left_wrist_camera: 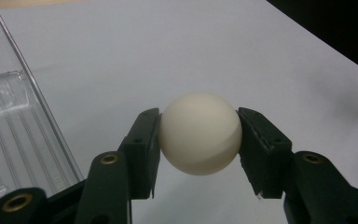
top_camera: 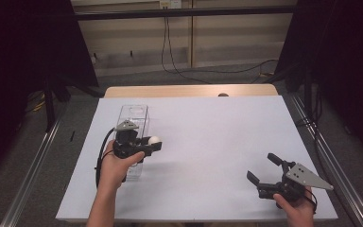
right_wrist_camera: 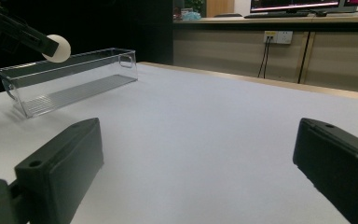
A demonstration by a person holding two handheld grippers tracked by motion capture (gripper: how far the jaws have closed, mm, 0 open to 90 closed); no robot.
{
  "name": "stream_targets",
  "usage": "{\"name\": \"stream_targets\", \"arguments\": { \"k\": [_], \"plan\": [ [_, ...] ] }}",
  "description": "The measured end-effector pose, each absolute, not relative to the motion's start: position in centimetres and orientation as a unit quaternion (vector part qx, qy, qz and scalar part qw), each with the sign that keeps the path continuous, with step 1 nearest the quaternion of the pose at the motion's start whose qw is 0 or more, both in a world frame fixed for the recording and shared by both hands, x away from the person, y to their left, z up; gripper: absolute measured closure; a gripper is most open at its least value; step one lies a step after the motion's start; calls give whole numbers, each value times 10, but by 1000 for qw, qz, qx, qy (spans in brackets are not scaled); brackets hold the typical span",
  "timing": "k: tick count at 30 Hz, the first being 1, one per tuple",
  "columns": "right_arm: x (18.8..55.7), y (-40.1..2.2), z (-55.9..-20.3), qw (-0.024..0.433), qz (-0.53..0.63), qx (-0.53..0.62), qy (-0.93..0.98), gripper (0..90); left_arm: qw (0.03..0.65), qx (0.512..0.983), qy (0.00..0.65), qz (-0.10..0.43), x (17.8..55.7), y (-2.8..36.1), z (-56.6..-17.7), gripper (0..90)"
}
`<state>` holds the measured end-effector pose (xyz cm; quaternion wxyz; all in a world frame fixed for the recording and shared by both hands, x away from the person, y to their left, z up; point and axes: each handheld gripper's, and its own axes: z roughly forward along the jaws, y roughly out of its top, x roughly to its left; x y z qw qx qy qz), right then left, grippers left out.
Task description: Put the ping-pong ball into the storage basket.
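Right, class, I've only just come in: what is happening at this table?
A person holds a gripper in each hand at a white table. The left gripper is shut on a white ball, held in the air beside a clear plastic bin, level with its rim. The bin looks empty. The right gripper sits open near the table's right edge, holding nothing.

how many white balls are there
1: a small round white ball held between the left tongs, just beside the clear plastic bin. The bin looks empty, though its far end is partly hidden.
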<state>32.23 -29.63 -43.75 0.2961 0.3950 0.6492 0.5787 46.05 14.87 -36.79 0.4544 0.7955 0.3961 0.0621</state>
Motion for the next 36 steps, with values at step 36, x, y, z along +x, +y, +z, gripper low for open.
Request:
{"name": "stream_targets", "arguments": {
  "k": [36],
  "plan": [
    [323, -295, -438, 293, 580, 397, 648, 12, 454, 791, 405, 65, 463, 160, -366, 511]
  ]
}}
